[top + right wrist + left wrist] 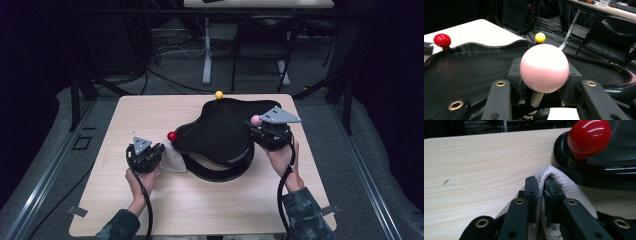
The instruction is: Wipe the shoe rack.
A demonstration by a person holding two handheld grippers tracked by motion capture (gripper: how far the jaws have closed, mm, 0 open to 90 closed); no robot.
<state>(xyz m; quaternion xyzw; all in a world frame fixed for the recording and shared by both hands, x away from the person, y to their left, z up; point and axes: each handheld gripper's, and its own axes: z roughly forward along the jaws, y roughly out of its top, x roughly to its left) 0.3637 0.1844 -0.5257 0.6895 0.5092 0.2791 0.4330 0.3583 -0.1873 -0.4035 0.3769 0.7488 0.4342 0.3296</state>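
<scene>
- Table (150, 115): a pale wooden top seen from above, with the person's two forearms entering at 6 o'clock.
- Black tray (220, 131): a wavy-edged, glossy black piece lying right of the table's centre; it rests over a black ring (217, 172) that shows beneath its 6 o'clock edge.
- Red knob (172, 136): stands on a short stem at the tray's 9 o'clock edge; in the left gripper view it sits at 1 o'clock, just beyond the jaws.
- Yellow knob (218, 94): stands at the tray's 12 o'clock edge, near the far side of the table.
- Pink knob (256, 120): stands at the tray's 3 o'clock edge.
- White cloth (175, 157): lies on the table at the tray's 8 o'clock side, just beside the red knob.
- Left gripper (161, 148): its jaws are clenched on a raised fold of the white cloth (554, 178), which bulges up between and over the jaw tips.
- Right gripper (254, 131): its jaws are closed around the stem directly under the pink knob (544, 68), so the ball sits just above the jaw tips.
- Background: dark floor, cables and a chair frame lie beyond the table at 12 o'clock.
</scene>
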